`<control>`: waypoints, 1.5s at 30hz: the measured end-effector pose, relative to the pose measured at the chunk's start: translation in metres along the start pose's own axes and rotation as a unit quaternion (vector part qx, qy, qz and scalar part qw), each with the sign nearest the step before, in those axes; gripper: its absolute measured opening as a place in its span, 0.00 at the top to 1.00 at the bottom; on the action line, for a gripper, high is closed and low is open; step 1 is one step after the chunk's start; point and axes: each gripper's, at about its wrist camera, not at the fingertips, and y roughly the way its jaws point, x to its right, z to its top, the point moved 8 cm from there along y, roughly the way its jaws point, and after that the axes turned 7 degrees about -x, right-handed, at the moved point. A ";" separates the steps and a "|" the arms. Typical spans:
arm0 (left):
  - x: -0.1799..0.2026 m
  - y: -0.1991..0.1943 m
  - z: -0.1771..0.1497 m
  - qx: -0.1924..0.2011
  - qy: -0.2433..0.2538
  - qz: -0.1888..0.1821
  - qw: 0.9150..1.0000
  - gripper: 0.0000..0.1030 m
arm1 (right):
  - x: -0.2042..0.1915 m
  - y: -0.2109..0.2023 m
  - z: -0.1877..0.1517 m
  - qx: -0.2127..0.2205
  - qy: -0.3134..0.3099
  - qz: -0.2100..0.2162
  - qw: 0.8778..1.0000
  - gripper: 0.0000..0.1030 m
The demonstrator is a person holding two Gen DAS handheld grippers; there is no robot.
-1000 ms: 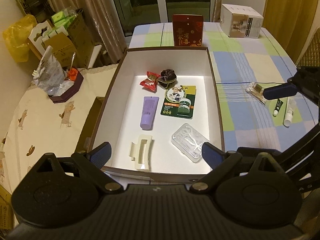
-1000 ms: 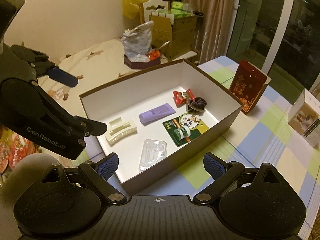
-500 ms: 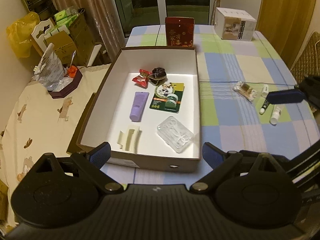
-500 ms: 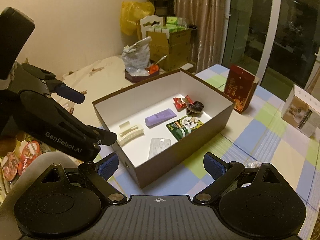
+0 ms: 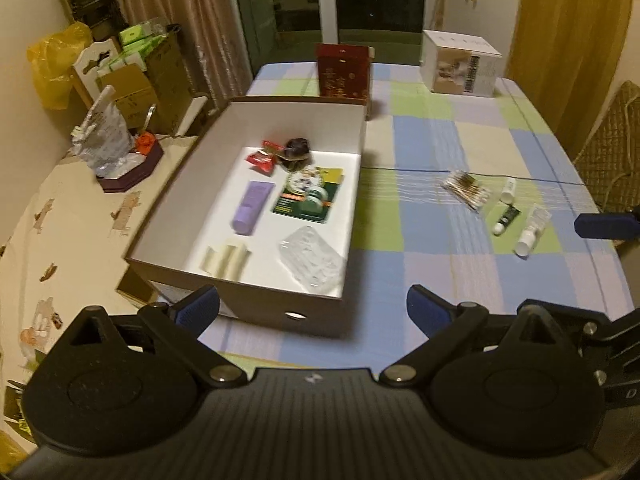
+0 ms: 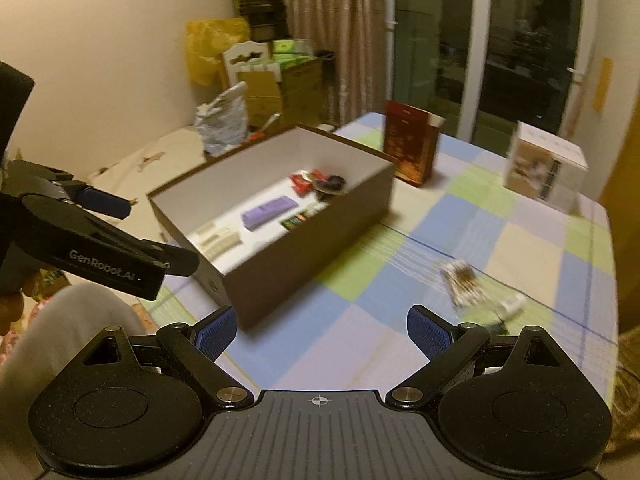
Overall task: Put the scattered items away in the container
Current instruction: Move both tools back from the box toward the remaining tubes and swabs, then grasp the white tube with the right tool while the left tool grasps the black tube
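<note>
A brown box (image 5: 352, 184) with a white inside stands on the checked tablecloth and holds a purple tube (image 5: 253, 207), a green card (image 5: 308, 196), a clear case (image 5: 314, 261), a cream hair clip (image 5: 226, 258), a red packet (image 5: 262, 159) and a dark scrunchie (image 5: 297, 150). On the cloth to its right lie a cotton-swab packet (image 5: 466, 190), a dark small tube (image 5: 506, 216) and white tubes (image 5: 532, 229). My left gripper (image 5: 312, 310) is open, held back from the box's near wall. My right gripper (image 6: 318, 332) is open over the cloth, with the swab packet (image 6: 460, 283) ahead to the right.
A red carton (image 5: 344, 72) and a white carton (image 5: 460, 62) stand at the table's far end. Left of the table are a cloth-covered surface with a foil bag (image 5: 106, 140), cardboard boxes and a yellow bag. A wicker chair (image 5: 612, 140) sits at the right.
Both grippers have drawn back from the box and swung to the right. The loose tubes and swab packet on the cloth now show more fully in both views.
</note>
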 end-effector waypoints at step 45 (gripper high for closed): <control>0.149 0.168 0.058 -0.059 0.106 -0.093 0.988 0.22 | 0.242 0.088 -0.083 -0.056 0.387 -0.134 0.911 0.07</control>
